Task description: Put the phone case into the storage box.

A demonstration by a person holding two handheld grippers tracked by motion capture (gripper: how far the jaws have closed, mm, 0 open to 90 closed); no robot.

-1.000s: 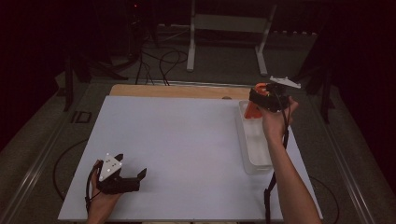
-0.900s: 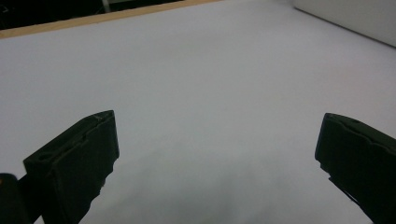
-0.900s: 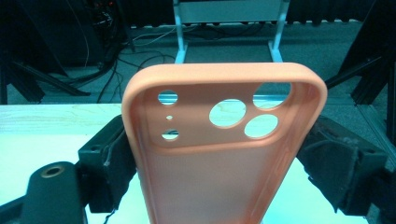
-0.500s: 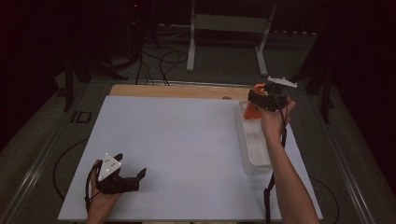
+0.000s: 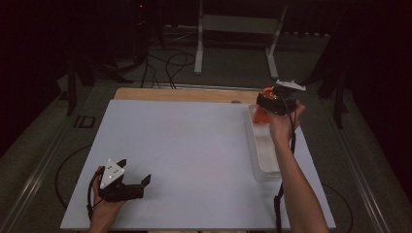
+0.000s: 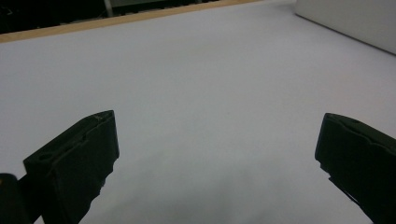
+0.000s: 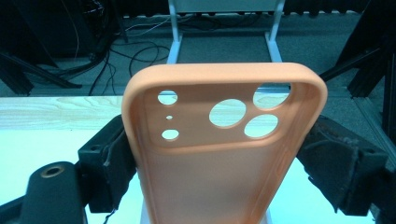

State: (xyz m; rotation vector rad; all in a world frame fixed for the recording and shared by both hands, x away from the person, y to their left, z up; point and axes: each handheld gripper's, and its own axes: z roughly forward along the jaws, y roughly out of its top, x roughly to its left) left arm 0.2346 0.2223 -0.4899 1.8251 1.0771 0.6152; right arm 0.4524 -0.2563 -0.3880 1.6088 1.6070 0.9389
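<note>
**Right gripper view: phone case lifted, nowhere set down yet**

Right gripper view shows a soft orange phone case with round camera cut-outs (image 7: 224, 154) standing upright between the two black jaws, which press on its long edges; the right gripper (image 7: 224, 177) is clamped on it. In the high view the same gripper (image 5: 277, 103) is held up over the far end of a long clear plastic tray (image 5: 265, 165) at the right side of the white table top (image 5: 189, 150), so the case (image 5: 262, 112) hangs in the air, off any surface.

The left gripper (image 5: 127, 187) rests near the table's front left corner, jaws spread wide with nothing between them, as the left gripper view (image 6: 215, 154) confirms.

My reading: the pick-up is done, and the carrying and placing are left. Where the case should land cannot be told.
</note>
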